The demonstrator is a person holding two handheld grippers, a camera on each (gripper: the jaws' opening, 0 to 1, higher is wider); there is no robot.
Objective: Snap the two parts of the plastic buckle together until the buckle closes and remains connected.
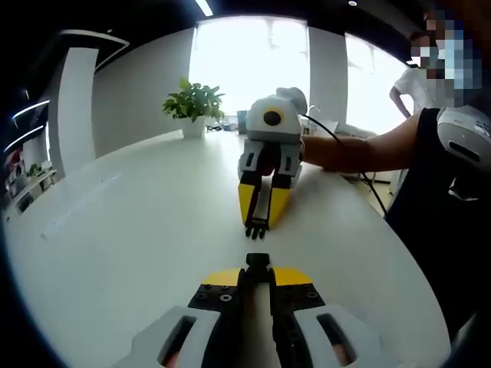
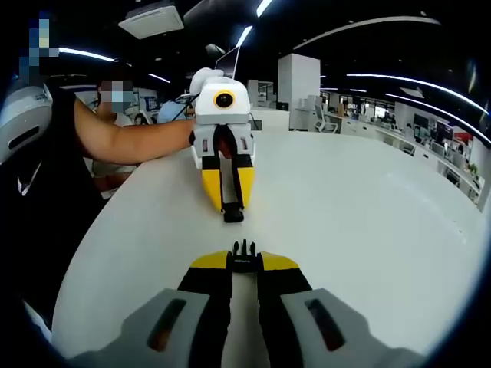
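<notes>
Both claws are held low over the white table point(image 1: 115, 230), facing each other tip to tip, with a small gap between the two buckle parts.

Left claw point(image 1: 258, 270): jaws closed together, clenched on the socket half of the black buckle point(image 1: 258, 261), which protrudes from the tips. In the right gripper view the same claw point(image 2: 232, 208) points toward the camera with the socket half point(image 2: 233, 215) at its tip. A person's bare forearm point(image 2: 130, 138) extends behind it.

Right claw point(image 2: 244, 262): jaws closed, grasping the pronged half of the buckle point(image 2: 244, 251), prongs pointing forward. In the left gripper view this claw point(image 1: 259, 218) slopes downward, its pronged half point(image 1: 257, 228) just above the table.

The two halves are aligned but apart, not engaged.

A potted plant point(image 1: 195, 103) stands at the far table edge. No legible writing or brand marks.
</notes>
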